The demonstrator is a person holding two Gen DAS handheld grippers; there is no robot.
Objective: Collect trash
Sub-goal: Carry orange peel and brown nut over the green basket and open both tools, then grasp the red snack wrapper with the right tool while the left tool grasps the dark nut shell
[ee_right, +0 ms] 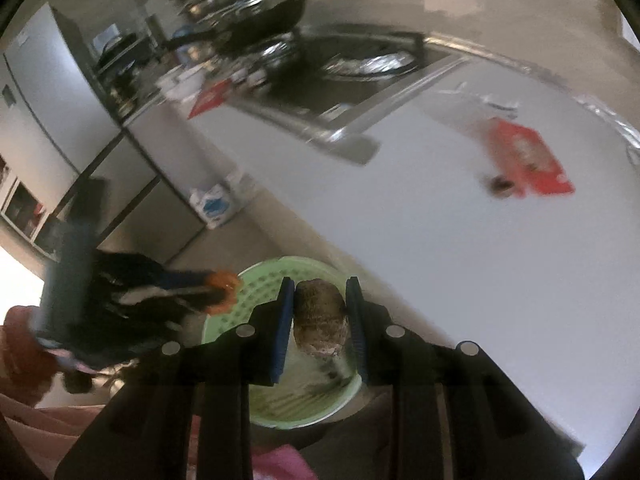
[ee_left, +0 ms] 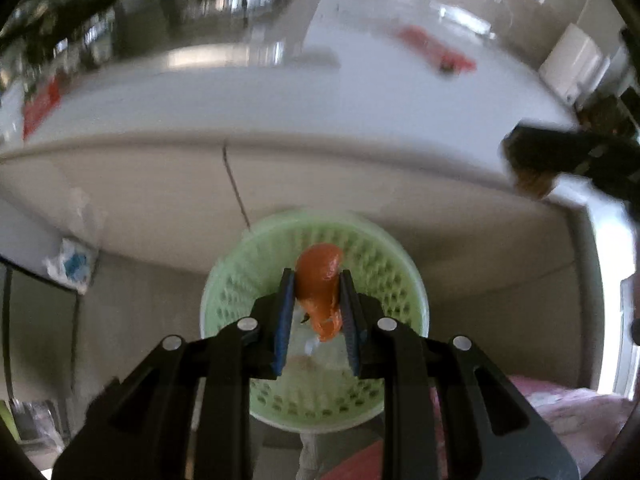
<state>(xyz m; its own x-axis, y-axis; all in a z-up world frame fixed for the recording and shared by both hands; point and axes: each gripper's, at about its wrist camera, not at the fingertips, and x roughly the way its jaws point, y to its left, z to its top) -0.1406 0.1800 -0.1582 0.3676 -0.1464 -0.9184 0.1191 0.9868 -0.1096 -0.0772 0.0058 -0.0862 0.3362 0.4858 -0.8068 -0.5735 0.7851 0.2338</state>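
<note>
The left gripper (ee_left: 318, 300) clamps an orange scrap (ee_left: 320, 284) above the green perforated basket (ee_left: 236, 280); the right gripper (ee_right: 319, 312) grips a brown lump (ee_right: 320, 314). Motion blur smears the worktop (ee_right: 400, 208), and the basket's contents are indistinct

Soft, even daylight; heavy motion blur smearing the white glossy countertop (ee_right: 420, 216) and the flat red packet (ee_right: 528, 160). Strong fisheye bending, dark vignetted corners. Only the black gripper fingers (ee_left: 280, 320) sharp.
</note>
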